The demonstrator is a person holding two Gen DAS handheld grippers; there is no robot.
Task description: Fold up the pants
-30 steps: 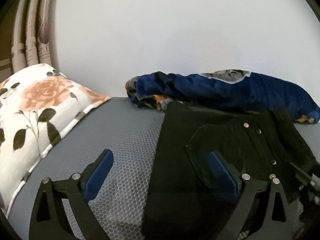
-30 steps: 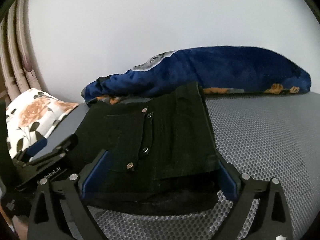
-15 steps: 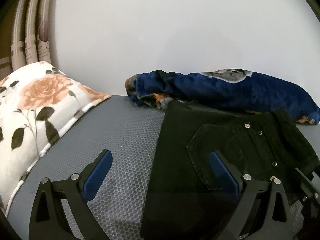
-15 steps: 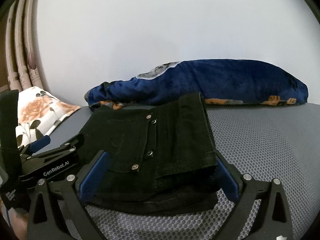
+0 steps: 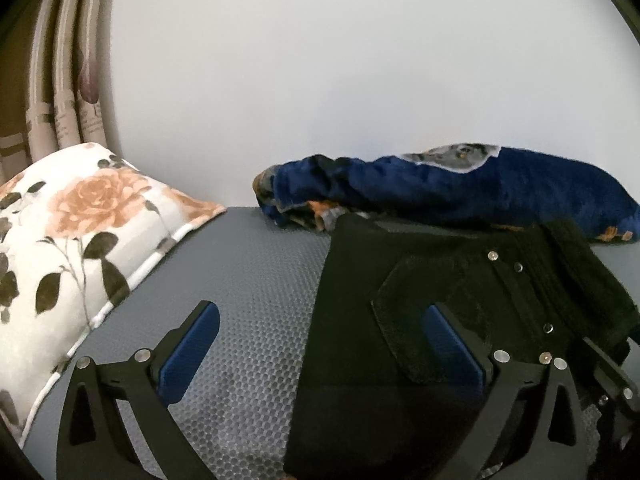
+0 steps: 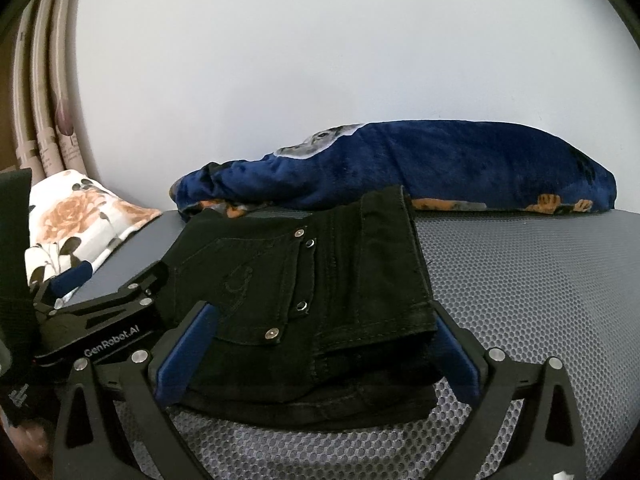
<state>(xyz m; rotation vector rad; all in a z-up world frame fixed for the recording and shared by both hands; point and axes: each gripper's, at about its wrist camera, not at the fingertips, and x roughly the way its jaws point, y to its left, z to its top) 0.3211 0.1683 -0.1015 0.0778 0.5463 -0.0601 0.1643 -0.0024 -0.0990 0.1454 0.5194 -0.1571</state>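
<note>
My left fingers (image 5: 322, 354) and right fingers (image 6: 316, 346) both spread wide, empty, around the folded black denim pants (image 6: 320, 280), blue plush blanket (image 6: 440, 164) at twelve o'clock.

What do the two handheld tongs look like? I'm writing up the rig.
Both the left tongs and right tongs have black, triangulated cut-out frames with silver screws and blue finger pads. From the right wrist view, the left tongs carry white "GenRobot.AI" lettering.
</note>
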